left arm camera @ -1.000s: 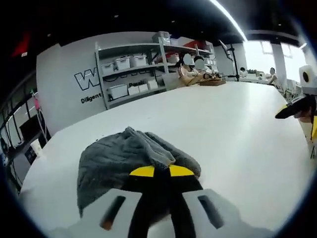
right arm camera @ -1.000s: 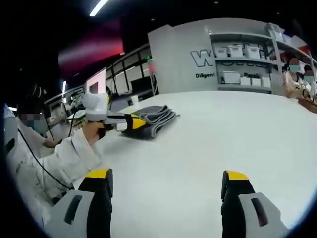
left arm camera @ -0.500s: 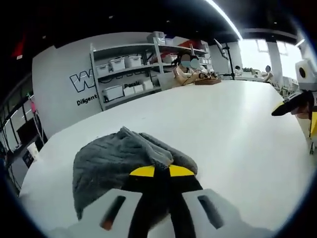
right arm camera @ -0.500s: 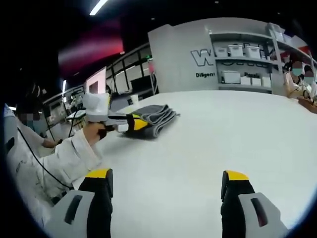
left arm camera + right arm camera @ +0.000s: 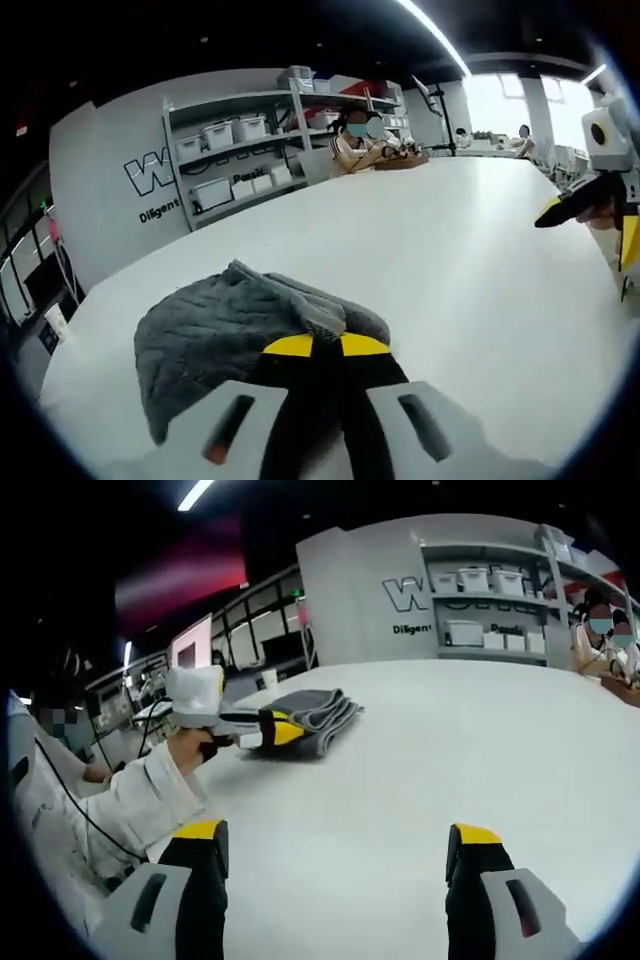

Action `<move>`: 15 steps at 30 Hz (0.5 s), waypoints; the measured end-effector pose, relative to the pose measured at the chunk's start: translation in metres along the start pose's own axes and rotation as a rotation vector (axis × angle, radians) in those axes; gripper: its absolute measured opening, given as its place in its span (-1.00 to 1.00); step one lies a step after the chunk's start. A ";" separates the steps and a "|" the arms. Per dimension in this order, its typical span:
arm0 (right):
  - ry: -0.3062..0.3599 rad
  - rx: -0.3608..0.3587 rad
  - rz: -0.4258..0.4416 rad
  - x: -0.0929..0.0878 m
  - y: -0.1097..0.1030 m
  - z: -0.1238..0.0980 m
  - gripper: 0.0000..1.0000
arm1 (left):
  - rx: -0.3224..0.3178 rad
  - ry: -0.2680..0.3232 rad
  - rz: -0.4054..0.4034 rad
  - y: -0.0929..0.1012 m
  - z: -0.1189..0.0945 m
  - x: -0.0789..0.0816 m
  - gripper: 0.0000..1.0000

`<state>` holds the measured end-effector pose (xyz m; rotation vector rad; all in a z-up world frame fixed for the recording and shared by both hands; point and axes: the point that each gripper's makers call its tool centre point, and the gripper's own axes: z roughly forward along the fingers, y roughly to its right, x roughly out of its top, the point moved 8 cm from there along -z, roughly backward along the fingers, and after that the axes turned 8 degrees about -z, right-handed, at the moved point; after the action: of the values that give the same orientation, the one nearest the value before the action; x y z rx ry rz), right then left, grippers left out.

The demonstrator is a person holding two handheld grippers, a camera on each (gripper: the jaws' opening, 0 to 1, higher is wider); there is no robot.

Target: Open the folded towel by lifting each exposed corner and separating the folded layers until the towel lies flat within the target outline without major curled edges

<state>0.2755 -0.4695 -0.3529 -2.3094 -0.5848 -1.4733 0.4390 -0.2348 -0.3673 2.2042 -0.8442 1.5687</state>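
Observation:
A grey folded towel (image 5: 215,325) lies on the white table (image 5: 450,260). My left gripper (image 5: 313,345) is shut on the towel's near corner, and the pinched fabric bunches up above the yellow tips. In the right gripper view the same towel (image 5: 318,712) sits far off to the left, with the left gripper (image 5: 278,732) at its near edge, held by a person's white-sleeved hand (image 5: 185,750). My right gripper (image 5: 335,842) stands open over bare table, well apart from the towel. It also shows at the right edge of the left gripper view as the right gripper (image 5: 590,195).
Grey shelving (image 5: 240,150) with white bins stands beyond the table against a white wall with lettering. People sit at the far end of the table (image 5: 360,145). The table's left edge (image 5: 70,340) runs close behind the towel.
The left gripper has lifted and pulled the pinched corner slightly; the towel looks a bit more bunched. The left view has shifted. The right gripper has stayed where it was.

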 end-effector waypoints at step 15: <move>-0.002 0.000 -0.002 -0.001 0.001 -0.002 0.78 | -0.071 0.015 0.074 0.022 0.003 0.002 -0.90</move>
<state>0.2741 -0.4711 -0.3530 -2.3111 -0.5874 -1.4714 0.4287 -0.2542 -0.3683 2.1326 -0.9725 1.5618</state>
